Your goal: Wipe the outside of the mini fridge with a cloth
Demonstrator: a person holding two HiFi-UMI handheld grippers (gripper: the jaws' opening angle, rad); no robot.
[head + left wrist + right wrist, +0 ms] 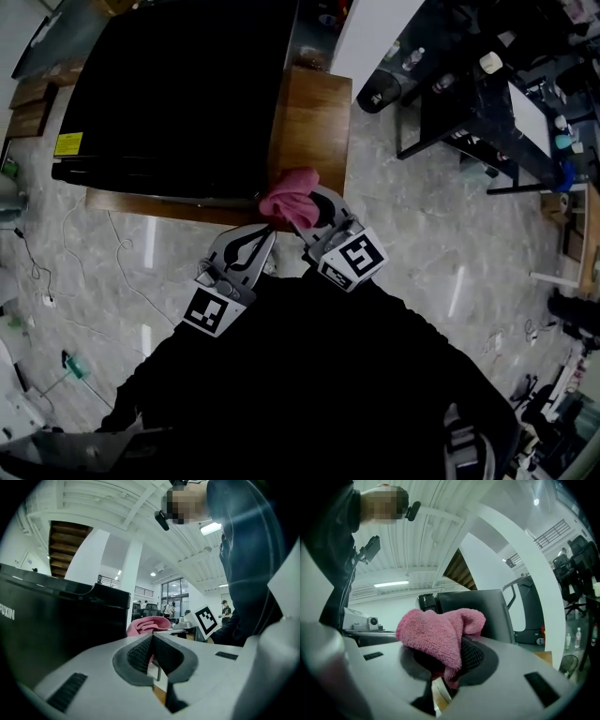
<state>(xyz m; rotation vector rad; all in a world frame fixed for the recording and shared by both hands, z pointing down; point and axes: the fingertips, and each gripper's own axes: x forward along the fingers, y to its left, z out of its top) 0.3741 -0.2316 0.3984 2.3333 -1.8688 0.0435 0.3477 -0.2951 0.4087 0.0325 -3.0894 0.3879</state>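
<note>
The black mini fridge (pixel 178 94) stands on a low wooden table (pixel 314 112). In the head view my right gripper (pixel 305 220) is shut on a pink cloth (pixel 289 199), which bunches over the table's front edge, just off the fridge's near right corner. My left gripper (pixel 262 239) hovers beside it on the left, shut with nothing in it. In the left gripper view the meeting pads (pixel 140 653) point past the fridge's dark side (pixel 56 630) toward the cloth (pixel 149 624). In the right gripper view the cloth (pixel 438 637) drapes over the right gripper (pixel 450 667).
A strip of bare wood (pixel 309 75) runs along the fridge's right side. A black desk frame (pixel 487 103) with bottles stands at the right. Thin cables (pixel 122 253) trail over the marble floor at the left. Wooden boxes (pixel 33 98) sit at the far left.
</note>
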